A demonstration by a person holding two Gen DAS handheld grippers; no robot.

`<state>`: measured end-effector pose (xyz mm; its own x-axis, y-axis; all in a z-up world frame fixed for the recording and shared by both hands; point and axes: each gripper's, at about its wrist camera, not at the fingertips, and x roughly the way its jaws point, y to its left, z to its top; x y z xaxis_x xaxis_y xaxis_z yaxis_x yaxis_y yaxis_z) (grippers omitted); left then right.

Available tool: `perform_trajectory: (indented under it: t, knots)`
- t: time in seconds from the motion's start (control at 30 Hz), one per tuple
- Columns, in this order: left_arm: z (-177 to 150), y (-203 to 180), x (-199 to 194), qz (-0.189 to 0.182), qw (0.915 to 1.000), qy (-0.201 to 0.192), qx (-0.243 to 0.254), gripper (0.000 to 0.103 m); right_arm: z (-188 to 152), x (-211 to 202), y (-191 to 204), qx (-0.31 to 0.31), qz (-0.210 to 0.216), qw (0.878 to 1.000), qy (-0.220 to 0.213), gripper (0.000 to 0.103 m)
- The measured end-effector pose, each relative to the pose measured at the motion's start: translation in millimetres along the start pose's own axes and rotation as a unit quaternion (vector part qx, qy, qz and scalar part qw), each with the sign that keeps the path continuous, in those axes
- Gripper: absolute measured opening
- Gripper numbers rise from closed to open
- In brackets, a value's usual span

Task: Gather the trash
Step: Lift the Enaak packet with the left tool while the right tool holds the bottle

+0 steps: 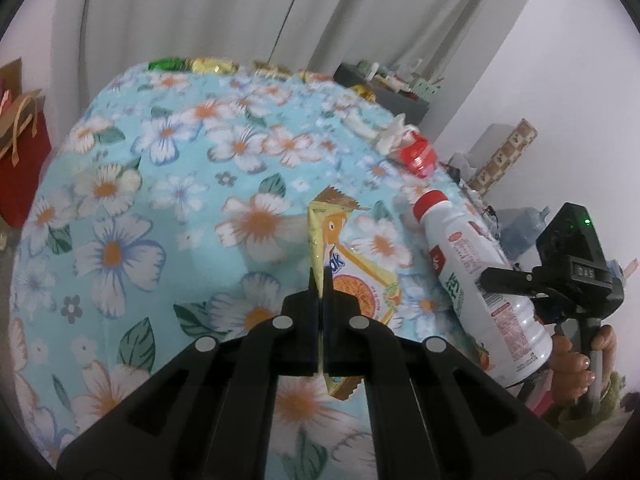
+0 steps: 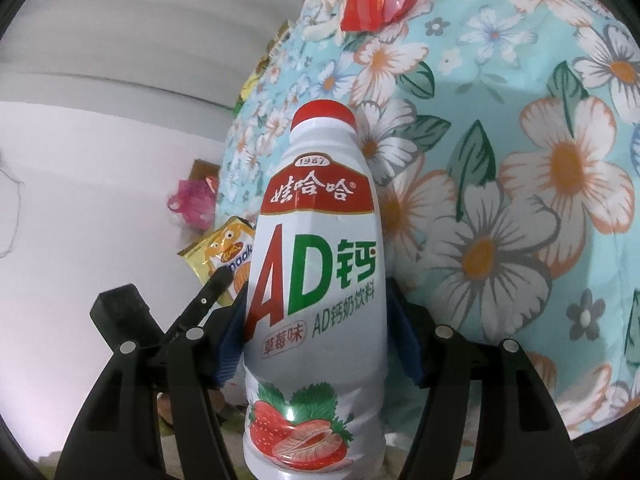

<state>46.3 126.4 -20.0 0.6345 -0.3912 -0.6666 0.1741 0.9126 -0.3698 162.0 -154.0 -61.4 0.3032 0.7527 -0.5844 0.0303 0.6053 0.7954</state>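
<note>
Floral cloth (image 1: 120, 208), wrapper (image 1: 344, 264) pinched, bottle (image 2: 316, 280) clamped

The white plastic drink bottle with a red cap (image 2: 316, 264) is cut off at its base by the bottom edge in the right wrist view and hides most of the yellow foil snack wrapper (image 2: 222, 250). Far small items on the grey shelf (image 1: 384, 88) are too blurred to identify.

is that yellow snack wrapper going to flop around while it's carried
Likely yes. The yellow snack wrapper looks like thin, creased foil, pinched at one edge by the left gripper, so it probably sags and sways. It seems very light, perhaps empty.
</note>
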Motion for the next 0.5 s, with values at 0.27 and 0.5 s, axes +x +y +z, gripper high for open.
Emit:
perform_trajectory:
  t: [0.27, 0.5]
  knots:
    - [4.6, -20.2, -25.5, -0.003, 0.9988, -0.035, 0.035, 0.000, -5.3, -28.0, 8.8, -0.038, -0.025, 0.998, -0.039, 0.062]
    - [10.6, -31.8, -42.6, -0.007, 0.9970, -0.058, 0.051, 0.000, -16.9, -48.3, 12.5, -0.060, -0.049, 0.995, -0.065, 0.062]
